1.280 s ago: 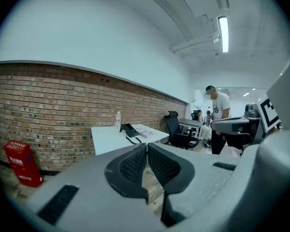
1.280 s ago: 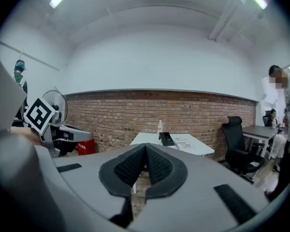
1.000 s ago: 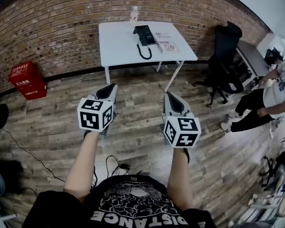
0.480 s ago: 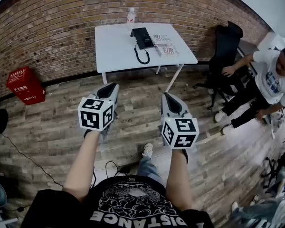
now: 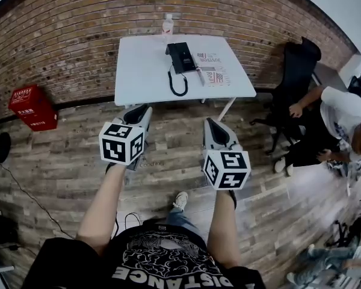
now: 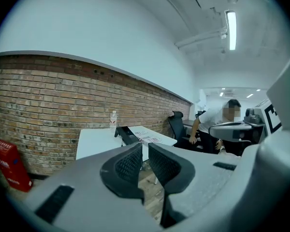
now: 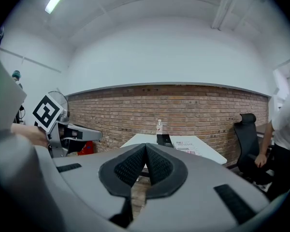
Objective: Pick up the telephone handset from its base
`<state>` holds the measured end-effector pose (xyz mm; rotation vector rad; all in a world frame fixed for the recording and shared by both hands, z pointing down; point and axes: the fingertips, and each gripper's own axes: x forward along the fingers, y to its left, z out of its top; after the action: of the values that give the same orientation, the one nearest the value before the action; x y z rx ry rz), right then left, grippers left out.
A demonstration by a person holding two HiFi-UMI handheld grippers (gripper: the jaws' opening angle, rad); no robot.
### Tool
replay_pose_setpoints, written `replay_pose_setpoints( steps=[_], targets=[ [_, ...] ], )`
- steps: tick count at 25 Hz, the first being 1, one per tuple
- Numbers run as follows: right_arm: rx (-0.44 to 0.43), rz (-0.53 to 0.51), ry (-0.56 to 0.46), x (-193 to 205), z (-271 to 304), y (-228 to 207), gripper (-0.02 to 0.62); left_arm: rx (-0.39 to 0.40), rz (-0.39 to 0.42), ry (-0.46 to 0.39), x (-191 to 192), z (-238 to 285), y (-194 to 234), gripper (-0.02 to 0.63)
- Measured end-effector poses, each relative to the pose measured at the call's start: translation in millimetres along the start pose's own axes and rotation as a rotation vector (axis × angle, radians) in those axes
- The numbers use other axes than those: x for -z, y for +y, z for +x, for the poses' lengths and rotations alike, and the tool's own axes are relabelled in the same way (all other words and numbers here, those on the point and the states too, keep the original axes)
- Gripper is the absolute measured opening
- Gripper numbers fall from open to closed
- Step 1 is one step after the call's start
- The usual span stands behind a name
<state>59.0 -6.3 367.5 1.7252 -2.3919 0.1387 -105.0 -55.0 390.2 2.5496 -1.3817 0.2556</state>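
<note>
A black telephone (image 5: 182,56) with its handset on the base lies on the far half of a white table (image 5: 144,71); its coiled cord (image 5: 178,83) trails toward the near edge. Both grippers hang over the wooden floor, short of the table. My left gripper (image 5: 141,110) points at the table's near left part, jaws shut and empty. My right gripper (image 5: 209,124) points toward the near right part, also shut with nothing in it. The left gripper view shows the telephone (image 6: 125,135) beyond the closed pads (image 6: 130,163). The right gripper view shows the telephone (image 7: 163,139) just above its pads (image 7: 159,166).
A clear bottle (image 5: 167,24) stands at the table's far edge against the brick wall. Printed sheets (image 5: 210,71) lie right of the telephone. A black office chair (image 5: 298,71) and a seated person (image 5: 343,119) are to the right. A red box (image 5: 33,107) sits by the wall, left.
The table and telephone have come nearer in the head view as both grippers were carried forward together. The person at right has shifted and bent lower. Both jaws stayed shut.
</note>
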Motion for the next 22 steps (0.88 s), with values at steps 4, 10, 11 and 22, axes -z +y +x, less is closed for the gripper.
replay_pose_setpoints(
  steps=[4, 10, 11, 22],
  targets=[
    [-0.044, 0.002, 0.008, -4, 32, -35, 0.002, -0.028, -0.009, 0.003, -13, 43, -2, 0.025],
    [-0.102, -0.004, 0.014, -12, 77, -84, 0.002, -0.059, -0.029, 0.009, -29, 103, -5, 0.060],
    [-0.110, -0.006, 0.017, -12, 84, -90, 0.002, -0.064, -0.032, 0.011, -30, 112, -5, 0.064],
    [-0.208, -0.001, 0.036, -12, 149, -137, 0.002, -0.135, -0.041, 0.037, -42, 176, 5, 0.129]
  ],
)
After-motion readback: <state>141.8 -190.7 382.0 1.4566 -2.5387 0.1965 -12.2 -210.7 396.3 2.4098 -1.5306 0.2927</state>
